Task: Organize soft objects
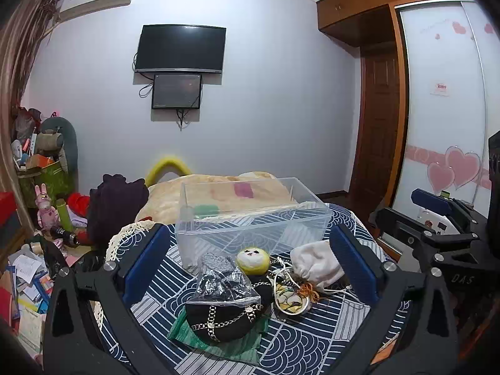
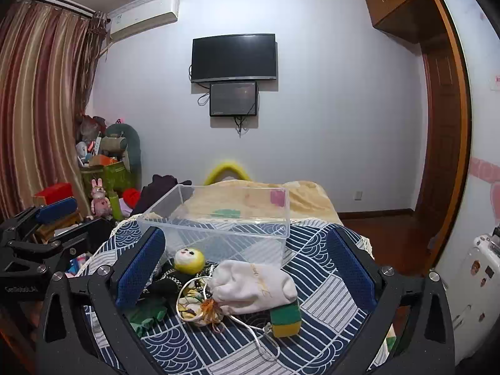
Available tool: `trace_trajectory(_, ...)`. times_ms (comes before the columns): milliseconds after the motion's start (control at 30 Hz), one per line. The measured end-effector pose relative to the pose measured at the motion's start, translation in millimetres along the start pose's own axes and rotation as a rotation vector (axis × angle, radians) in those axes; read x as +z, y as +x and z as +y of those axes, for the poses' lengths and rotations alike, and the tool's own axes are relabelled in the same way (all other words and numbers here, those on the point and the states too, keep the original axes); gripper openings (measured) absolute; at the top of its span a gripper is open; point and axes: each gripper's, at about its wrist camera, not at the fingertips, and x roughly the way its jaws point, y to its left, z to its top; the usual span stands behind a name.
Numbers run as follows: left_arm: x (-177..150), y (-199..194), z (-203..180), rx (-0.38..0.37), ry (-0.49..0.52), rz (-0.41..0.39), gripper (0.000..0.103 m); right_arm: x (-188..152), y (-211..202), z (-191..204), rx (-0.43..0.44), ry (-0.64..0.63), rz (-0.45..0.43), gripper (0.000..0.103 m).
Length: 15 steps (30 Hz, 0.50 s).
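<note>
A clear plastic bin (image 1: 250, 218) (image 2: 218, 218) stands empty on a blue patterned cloth. In front of it lie a yellow plush ball with a face (image 1: 252, 261) (image 2: 189, 260), a white drawstring pouch (image 1: 315, 265) (image 2: 253, 284), a black chained bag (image 1: 222, 318), a clear packet of dark bits (image 1: 218, 278), a green cloth (image 1: 215, 340) (image 2: 145, 314) and a green-yellow sponge (image 2: 286, 318). My left gripper (image 1: 247, 268) is open above the pile. My right gripper (image 2: 247, 268) is open around the pouch area, holding nothing.
A beige blanket (image 1: 218, 193) lies behind the bin. A dark garment (image 1: 115, 206) sits at the left. Clutter and toys (image 1: 40, 218) cover the floor at the left. A wardrobe (image 1: 443, 109) and door stand at the right. The other gripper (image 1: 437, 225) (image 2: 40, 234) shows in each view.
</note>
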Motion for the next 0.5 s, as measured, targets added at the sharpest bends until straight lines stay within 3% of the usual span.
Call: trace_trajectory(500,0.3,0.7,1.9,0.004,-0.021,0.000,0.103,0.5,-2.1,1.3,0.003,0.007,-0.008,0.103)
